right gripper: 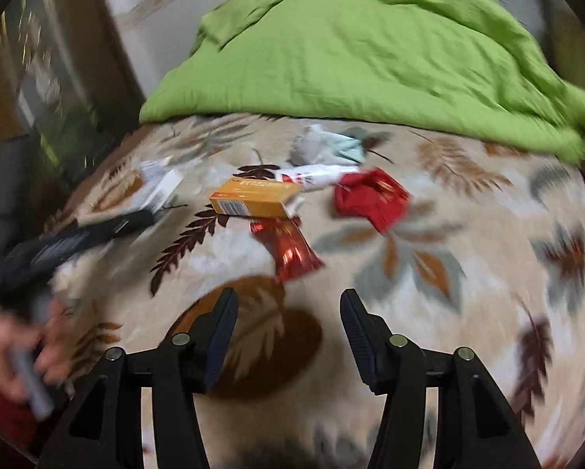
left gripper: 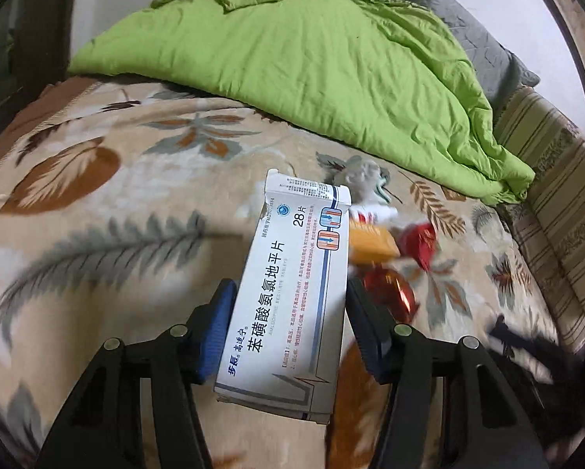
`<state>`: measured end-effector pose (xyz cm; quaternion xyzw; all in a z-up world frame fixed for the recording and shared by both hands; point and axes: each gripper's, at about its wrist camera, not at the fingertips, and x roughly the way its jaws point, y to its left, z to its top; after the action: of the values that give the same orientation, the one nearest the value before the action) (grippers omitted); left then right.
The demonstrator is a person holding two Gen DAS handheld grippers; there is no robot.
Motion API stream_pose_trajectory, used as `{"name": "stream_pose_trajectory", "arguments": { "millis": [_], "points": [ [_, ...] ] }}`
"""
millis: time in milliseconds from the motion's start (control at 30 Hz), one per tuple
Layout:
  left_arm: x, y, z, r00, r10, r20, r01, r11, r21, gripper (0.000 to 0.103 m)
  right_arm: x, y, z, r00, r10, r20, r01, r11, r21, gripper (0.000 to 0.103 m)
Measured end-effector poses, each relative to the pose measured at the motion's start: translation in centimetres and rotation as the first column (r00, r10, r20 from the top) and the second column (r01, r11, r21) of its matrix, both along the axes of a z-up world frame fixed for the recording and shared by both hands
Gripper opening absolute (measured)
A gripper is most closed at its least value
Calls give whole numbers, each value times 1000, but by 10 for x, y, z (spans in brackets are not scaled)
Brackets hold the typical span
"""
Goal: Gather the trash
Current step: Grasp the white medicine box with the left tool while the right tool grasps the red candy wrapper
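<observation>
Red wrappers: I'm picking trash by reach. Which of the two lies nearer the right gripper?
The shiny foil red wrapper, just below the orange box. The crumpled red wrapper lies farther off, to the right.

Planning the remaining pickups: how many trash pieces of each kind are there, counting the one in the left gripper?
Cardboard boxes: 2 – white medicine box in left gripper, orange box
Shiny red foil wrappers: 2
White tube with red print: 1
Crumpled grey-white wad: 1
Total: 6
</observation>
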<state>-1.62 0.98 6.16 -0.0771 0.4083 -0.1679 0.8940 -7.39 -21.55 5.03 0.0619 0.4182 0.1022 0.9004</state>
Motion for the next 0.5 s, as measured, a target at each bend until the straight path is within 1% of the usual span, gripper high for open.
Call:
{"name": "stream_pose_trajectory", "arguments": {
  "millis": [33, 100, 133, 233, 267, 300, 333, 367, 400, 500],
  "points": [
    [-10, 1, -2, 1000, 0, 13, 0, 1000, 7, 56, 14, 3, -6, 1000, 16, -14, -16, 1000, -4, 59],
    [-18, 2, -7, 1000, 1, 19, -1, 1000, 0, 56, 34, 8, -16, 999, 33, -41, -34, 999, -11, 59],
    [-19, 2, -9, 1000, 4, 27, -4, 1000, 2, 56, 48, 12, -25, 998, 41, -55, -43, 999, -31, 59],
    [-18, 3, -16, 999, 5, 36, -5, 1000, 21, 56, 73, 21, -47, 995, 21, -102, -31, 995, -100, 59],
    [-17, 3, -17, 999, 5, 37, -6, 1000, 21, 56, 77, 23, -52, 994, 19, -109, -30, 995, -99, 59],
    [-17, 3, -18, 999, 6, 42, -7, 1000, 26, 56, 79, 24, -58, 993, 19, -116, -30, 996, -90, 56],
    [-17, 2, -20, 999, 5, 52, -7, 999, 41, 56, 77, 24, -60, 994, 4, -106, -14, 995, -95, 44],
    [-17, 2, -21, 999, 2, 54, -4, 999, 48, 56, 73, 24, -59, 996, -9, -86, 1, 995, -97, 40],
    [-17, 1, -22, 999, -8, 51, 6, 999, 45, 56, 67, 24, -57, 998, -16, -68, 10, 996, -87, 39],
    [-21, -4, -23, 998, -30, 57, 27, 998, 51, 56, 48, 25, -50, 998, -44, -52, 40, 996, -76, 38]
  ]
}}
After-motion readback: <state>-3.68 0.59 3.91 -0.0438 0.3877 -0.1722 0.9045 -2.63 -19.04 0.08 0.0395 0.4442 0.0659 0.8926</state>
